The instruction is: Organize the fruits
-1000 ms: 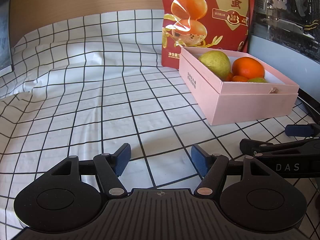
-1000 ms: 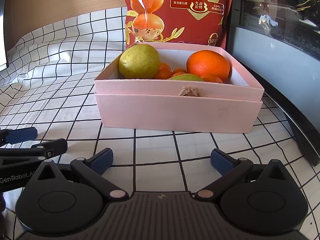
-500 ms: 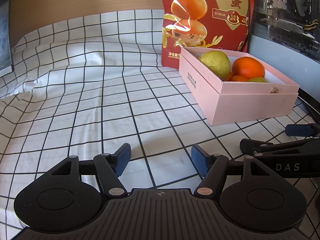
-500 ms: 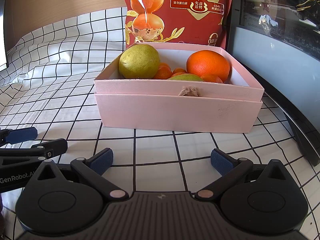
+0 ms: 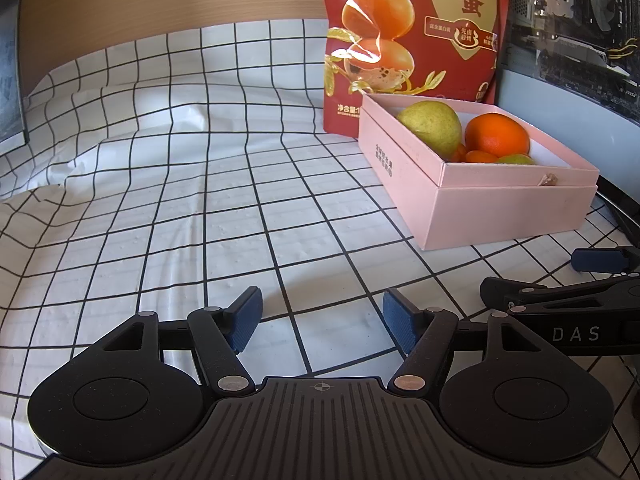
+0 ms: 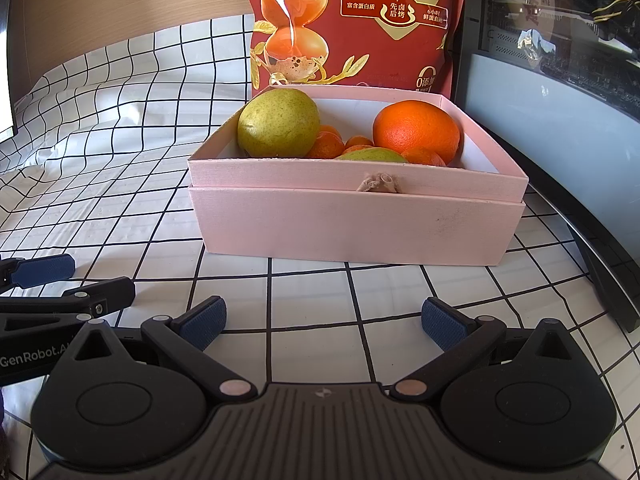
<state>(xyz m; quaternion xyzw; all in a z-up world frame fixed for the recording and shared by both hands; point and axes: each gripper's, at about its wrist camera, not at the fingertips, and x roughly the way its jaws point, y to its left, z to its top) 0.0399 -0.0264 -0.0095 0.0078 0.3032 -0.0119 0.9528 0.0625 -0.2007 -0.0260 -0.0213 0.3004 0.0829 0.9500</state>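
A pink box (image 6: 352, 220) sits on the checked cloth and holds a green pear (image 6: 278, 123), a large orange (image 6: 416, 130), a second green pear (image 6: 370, 156) low at the front, and several small mandarins (image 6: 326, 145). The box (image 5: 500, 208) also shows at the right of the left wrist view, with the pear (image 5: 430, 122) and orange (image 5: 496, 136) in it. My right gripper (image 6: 322, 322) is open and empty, low over the cloth just in front of the box. My left gripper (image 5: 320, 318) is open and empty, to the left of the right one.
A tall red snack bag (image 6: 352, 24) stands right behind the box. A dark computer case (image 6: 560, 60) walls off the right side. The black-and-white checked cloth (image 5: 160, 200) stretches out to the left, with folds near the back-left edge.
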